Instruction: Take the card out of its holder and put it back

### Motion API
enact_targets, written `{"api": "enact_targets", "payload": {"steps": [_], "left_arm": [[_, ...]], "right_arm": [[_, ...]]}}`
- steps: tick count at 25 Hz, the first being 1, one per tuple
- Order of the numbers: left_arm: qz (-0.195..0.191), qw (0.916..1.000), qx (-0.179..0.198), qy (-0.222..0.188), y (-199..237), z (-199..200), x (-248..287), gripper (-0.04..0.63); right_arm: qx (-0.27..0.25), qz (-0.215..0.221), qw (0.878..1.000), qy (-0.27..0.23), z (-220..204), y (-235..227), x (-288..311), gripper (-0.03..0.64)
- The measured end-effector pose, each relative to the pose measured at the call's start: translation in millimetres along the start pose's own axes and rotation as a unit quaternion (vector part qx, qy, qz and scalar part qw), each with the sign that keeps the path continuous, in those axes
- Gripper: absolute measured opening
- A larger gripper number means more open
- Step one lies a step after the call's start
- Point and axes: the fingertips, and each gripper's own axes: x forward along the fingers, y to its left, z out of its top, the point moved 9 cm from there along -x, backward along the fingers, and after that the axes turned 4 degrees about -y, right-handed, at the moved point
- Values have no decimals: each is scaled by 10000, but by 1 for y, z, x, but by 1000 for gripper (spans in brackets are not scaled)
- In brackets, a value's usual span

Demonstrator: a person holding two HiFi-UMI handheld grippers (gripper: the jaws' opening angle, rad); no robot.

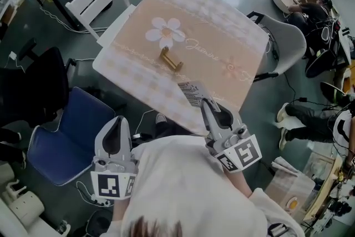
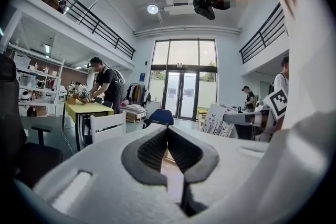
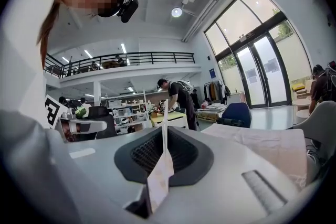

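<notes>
My left gripper (image 1: 116,122) hangs beyond the table's (image 1: 222,25) near left edge, its jaws together on nothing. The gold holder (image 1: 171,59) stands near the table's middle. Apart from it, above the near edge, the card (image 1: 192,91) is pinched edge-on in my right gripper (image 1: 207,102).

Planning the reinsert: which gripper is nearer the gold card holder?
Right. The right gripper, gripping the card, is at the table edge near the card holder; the left gripper is off the table.
</notes>
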Motion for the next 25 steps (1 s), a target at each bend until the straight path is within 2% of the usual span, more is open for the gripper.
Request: {"api": "enact_targets", "payload": {"steps": [4, 11, 22, 25], "left_arm": [[-249, 9997, -72, 45, -5, -4, 4, 2], [-1012, 9945, -161, 234, -17, -9, 13, 3], [-1084, 9923, -467, 377, -12, -13, 9, 20], [-974, 9914, -804, 336, -7, -10, 11, 20]], "right_arm": [[38, -21, 10000, 80, -5, 2, -5, 14], [30, -39, 9999, 107, -8, 7, -6, 14], [64, -76, 9998, 143, -9, 11, -6, 15], [65, -66, 9998, 163, -11, 12, -7, 15]]}}
